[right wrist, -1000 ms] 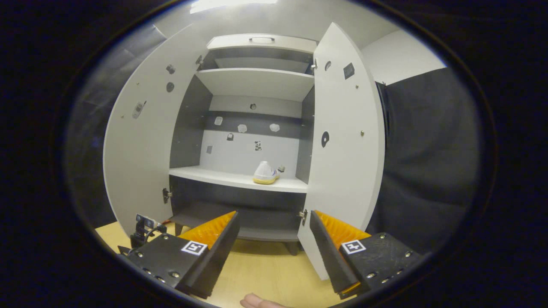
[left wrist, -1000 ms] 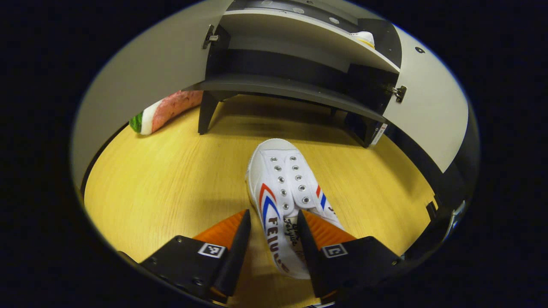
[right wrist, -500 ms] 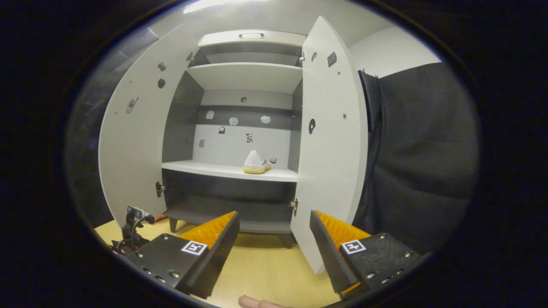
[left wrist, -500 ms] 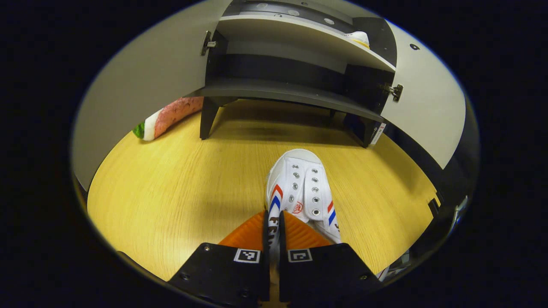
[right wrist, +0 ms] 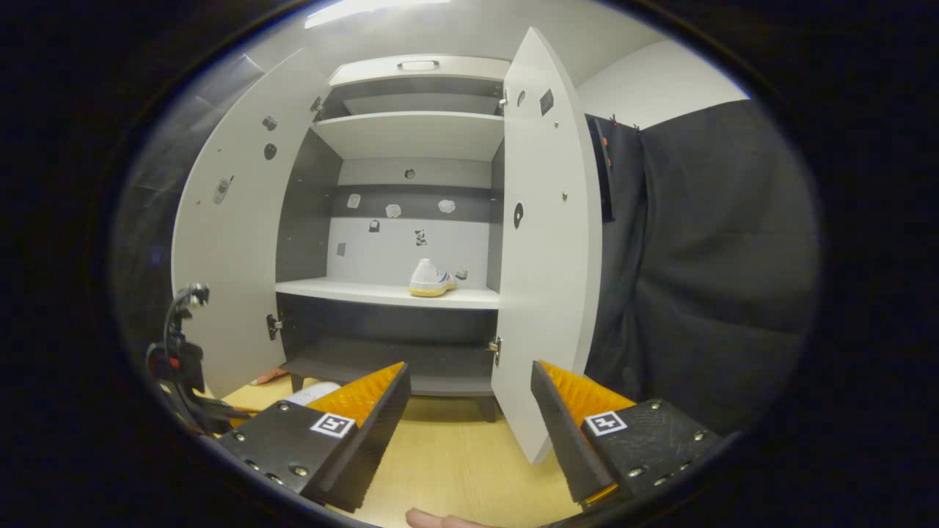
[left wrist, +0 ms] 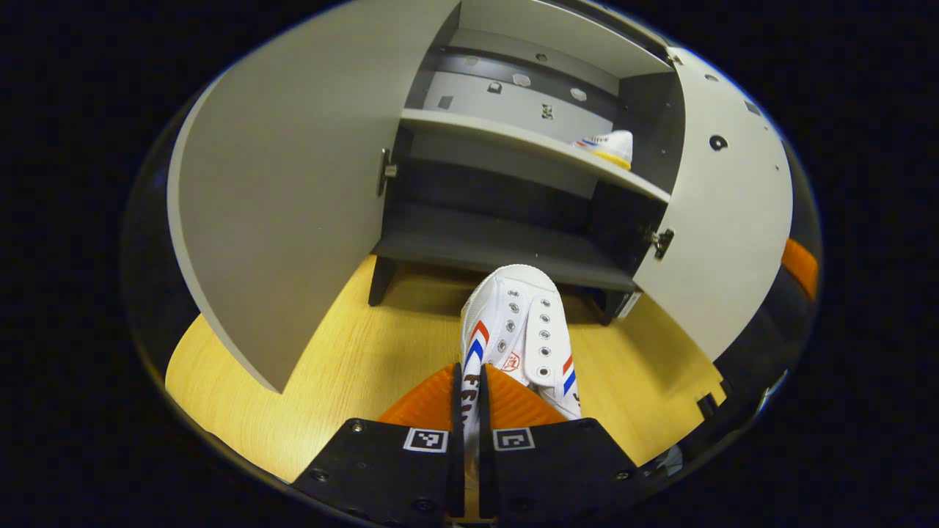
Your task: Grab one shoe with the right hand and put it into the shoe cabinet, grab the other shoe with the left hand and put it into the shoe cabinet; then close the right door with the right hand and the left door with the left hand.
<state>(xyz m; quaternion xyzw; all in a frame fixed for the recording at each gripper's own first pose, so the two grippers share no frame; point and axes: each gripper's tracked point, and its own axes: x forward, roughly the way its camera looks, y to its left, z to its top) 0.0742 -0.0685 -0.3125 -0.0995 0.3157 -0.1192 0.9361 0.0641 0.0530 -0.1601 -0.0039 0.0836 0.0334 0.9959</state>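
Observation:
My left gripper is shut on the collar of a white shoe with red and blue stripes, held above the wooden floor with its toe toward the shoe cabinet. A second white shoe rests at the right end of the cabinet's light shelf, and this shelved shoe sits in the middle of the right gripper view. Both cabinet doors stand wide: the left door and the right door. My right gripper is open and holds nothing, well back from the cabinet.
The wooden floor spreads in front of the cabinet. A black cloth wall hangs to the right of the right door. The other gripper's rig with cables sits at the left edge of the right gripper view. A fingertip peeks in at that view's bottom.
My left gripper shut on the shoe's collar and lifted it, tilting up toward the cabinet. The right gripper drifted back and right, staying open.

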